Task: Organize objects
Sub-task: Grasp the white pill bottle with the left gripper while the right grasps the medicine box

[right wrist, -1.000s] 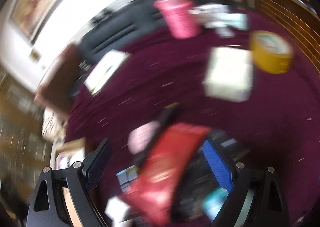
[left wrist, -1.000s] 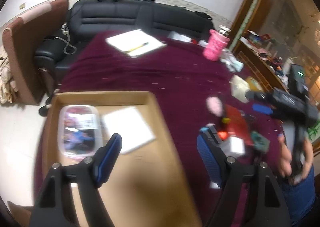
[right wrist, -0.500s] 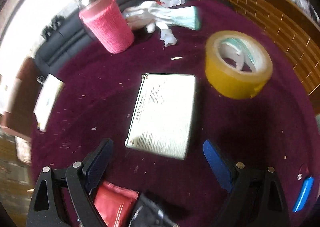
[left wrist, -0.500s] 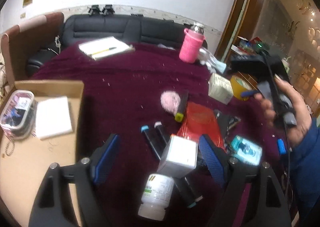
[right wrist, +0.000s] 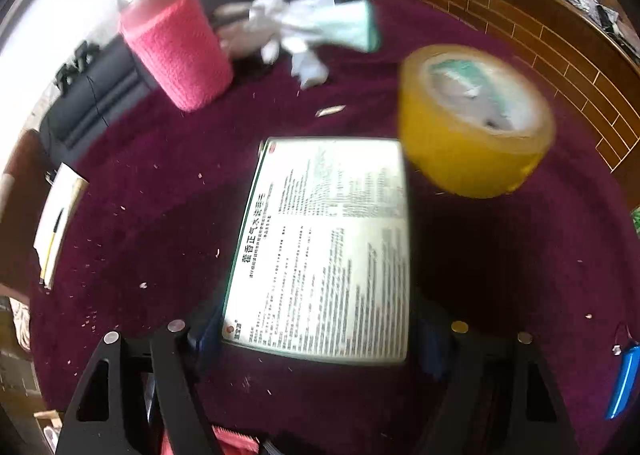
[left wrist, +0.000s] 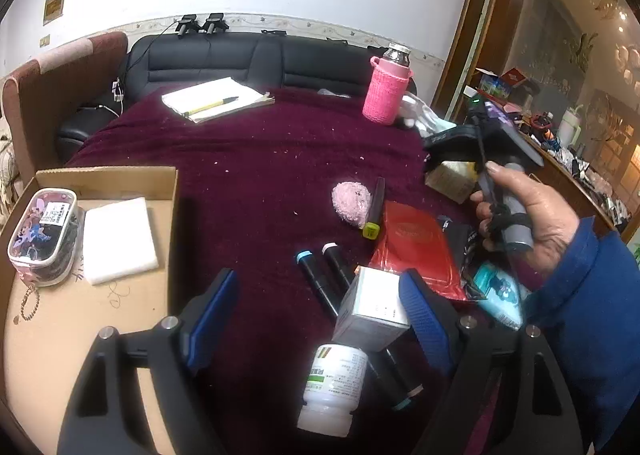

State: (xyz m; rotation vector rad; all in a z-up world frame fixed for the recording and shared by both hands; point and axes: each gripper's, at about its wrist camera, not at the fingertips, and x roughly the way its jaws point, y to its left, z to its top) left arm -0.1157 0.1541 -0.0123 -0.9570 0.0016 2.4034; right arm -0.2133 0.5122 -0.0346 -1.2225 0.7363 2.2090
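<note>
My left gripper [left wrist: 318, 315] is open above the maroon cloth. A small white box [left wrist: 372, 311] stands just inside its right finger, with a white pill bottle [left wrist: 336, 387] and two black markers [left wrist: 320, 287] below it. A red packet [left wrist: 416, 247] and a pink puff [left wrist: 352, 203] lie further out. My right gripper [right wrist: 320, 339] points steeply down at a flat printed medicine box [right wrist: 324, 247]. Its jaws are closing, and the pads lie against the two long sides at the box's near end. A hand [left wrist: 532, 215] holds that gripper at the right of the left wrist view.
A cardboard tray [left wrist: 120, 175] at the left holds a patterned pouch [left wrist: 44, 235] and a white foam block [left wrist: 118, 239]. A yellow tape roll [right wrist: 476, 123], a pink-sleeved bottle [right wrist: 180, 51], crumpled gloves [right wrist: 304, 31] and a blue lighter [right wrist: 622, 387] surround the medicine box. A notepad with pen [left wrist: 216, 99] lies far back.
The left gripper swung right from the cardboard tray to the loose items, then held still. The right gripper left the red packet, came down over the medicine box, and its jaws narrowed onto it.
</note>
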